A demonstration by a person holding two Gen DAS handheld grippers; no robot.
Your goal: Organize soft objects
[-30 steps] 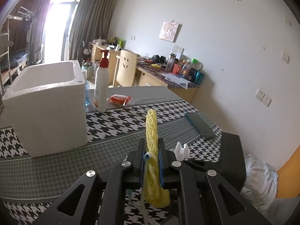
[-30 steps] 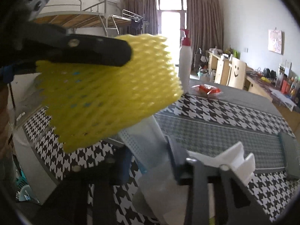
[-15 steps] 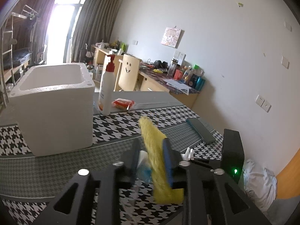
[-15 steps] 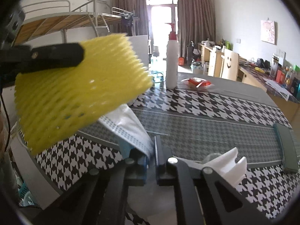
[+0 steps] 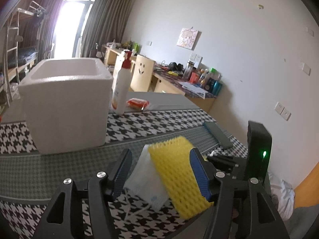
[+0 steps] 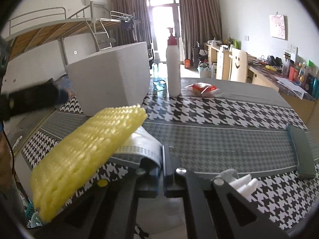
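A yellow foam net (image 5: 175,175) stands between the jaws of my left gripper (image 5: 161,153), which are opening; it leans on the right pad only. Behind it is a white pleated face mask (image 5: 143,177). In the right wrist view my right gripper (image 6: 162,159) is shut on the edge of that face mask (image 6: 143,145). The foam net (image 6: 89,149) lies tilted over the mask to the left. Both are held above the front of the houndstooth table cloth (image 5: 59,169). A blurred black finger (image 6: 33,99) of the left gripper shows at the far left.
A white foam box (image 5: 65,103) with an open top stands on the table's left half. Beside it are a white pump bottle (image 5: 120,91) and a red packet (image 5: 137,102). A dark grey block (image 6: 301,151) lies near the right edge. Desks and a chair stand behind.
My left gripper's jaws have spread from shut on the foam net, and the net has tipped over to the right. My right gripper has shut on the face mask.
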